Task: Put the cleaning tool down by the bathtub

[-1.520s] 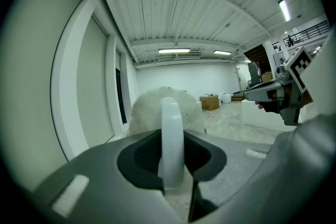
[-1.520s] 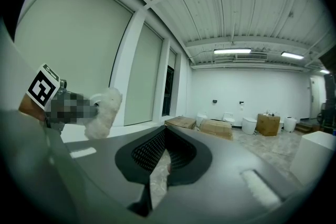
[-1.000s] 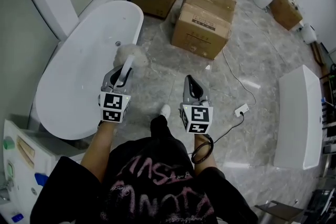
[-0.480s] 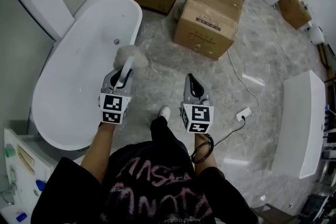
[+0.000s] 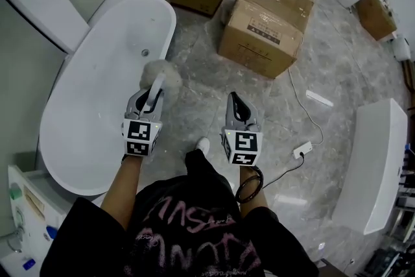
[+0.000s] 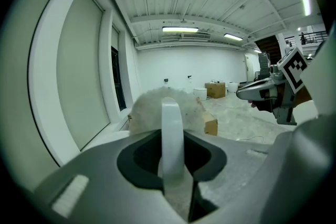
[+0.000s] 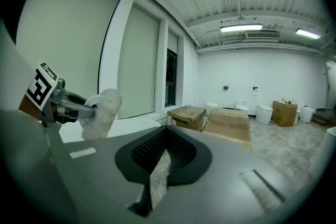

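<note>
While the person [image 5: 188, 230] stands with both grippers held out:
left gripper [image 5: 151, 98]: clamped on the white handle of the cleaning tool [image 5: 161, 73]
cleaning tool: off the floor [image 5: 194, 97], fluffy head far of the jaws, over the right rim of the bathtub [image 5: 97, 94]
right gripper [image 5: 236, 102]: jaws together, nothing between
bathtub: left, white
cardboard boxes [image 5: 262, 26]: far right, on the floor

Lit brightly, evenly by ceiling strips [image 6: 180, 29]; showed glare on floor [image 5: 322, 98], fisheye bending and black corners in gripper views.
</note>
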Action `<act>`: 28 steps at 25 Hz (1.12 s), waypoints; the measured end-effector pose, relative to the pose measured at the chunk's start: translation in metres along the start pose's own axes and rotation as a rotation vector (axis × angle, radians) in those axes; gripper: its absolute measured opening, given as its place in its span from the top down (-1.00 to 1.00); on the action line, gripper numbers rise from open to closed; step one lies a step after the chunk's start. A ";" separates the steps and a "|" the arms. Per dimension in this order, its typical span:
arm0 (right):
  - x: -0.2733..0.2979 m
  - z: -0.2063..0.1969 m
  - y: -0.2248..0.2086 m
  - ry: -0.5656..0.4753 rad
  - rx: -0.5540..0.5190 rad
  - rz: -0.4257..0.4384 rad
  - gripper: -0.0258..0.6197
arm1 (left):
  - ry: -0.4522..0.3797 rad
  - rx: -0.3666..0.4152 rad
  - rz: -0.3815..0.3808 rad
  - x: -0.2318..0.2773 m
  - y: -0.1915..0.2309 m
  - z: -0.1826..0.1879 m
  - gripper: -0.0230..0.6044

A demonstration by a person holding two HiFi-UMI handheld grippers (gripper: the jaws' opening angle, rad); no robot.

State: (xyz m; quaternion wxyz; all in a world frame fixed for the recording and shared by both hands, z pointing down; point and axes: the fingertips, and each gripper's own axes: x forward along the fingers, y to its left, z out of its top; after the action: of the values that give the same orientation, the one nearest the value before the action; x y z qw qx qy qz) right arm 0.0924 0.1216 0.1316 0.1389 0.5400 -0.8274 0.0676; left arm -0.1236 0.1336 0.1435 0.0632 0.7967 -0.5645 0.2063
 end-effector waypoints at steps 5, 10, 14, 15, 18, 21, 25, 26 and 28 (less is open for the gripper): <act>0.036 0.004 -0.030 0.003 0.024 0.018 0.88 | 0.014 0.018 0.014 0.040 0.002 0.017 0.66; 0.061 0.007 -0.053 0.002 0.057 0.046 0.88 | 0.034 0.028 0.019 0.068 -0.005 0.025 0.66; 0.073 0.001 -0.065 0.014 0.063 0.051 0.88 | 0.055 0.036 0.026 0.079 -0.004 0.025 0.66; 0.075 0.000 -0.068 0.016 0.065 0.051 0.88 | 0.060 0.036 0.027 0.080 -0.004 0.025 0.66; 0.080 -0.002 -0.074 0.016 0.070 0.052 0.88 | 0.069 0.035 0.028 0.085 -0.005 0.023 0.66; 0.085 -0.007 -0.081 0.023 0.077 0.050 0.88 | 0.080 0.039 0.027 0.092 -0.007 0.021 0.66; 0.091 -0.011 -0.086 0.039 0.083 0.047 0.88 | 0.086 0.039 0.015 0.101 -0.006 0.021 0.66; 0.093 -0.013 -0.088 0.044 0.080 0.046 0.88 | 0.086 0.039 0.014 0.104 -0.005 0.021 0.66; 0.098 -0.012 -0.089 0.051 0.071 0.046 0.88 | 0.086 0.035 0.013 0.110 -0.002 0.022 0.66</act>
State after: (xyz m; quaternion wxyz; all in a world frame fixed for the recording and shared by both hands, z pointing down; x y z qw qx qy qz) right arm 0.1390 0.0031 0.1695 0.1391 0.5235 -0.8329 0.1137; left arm -0.0855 0.0307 0.1679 0.0720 0.7845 -0.5628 0.2505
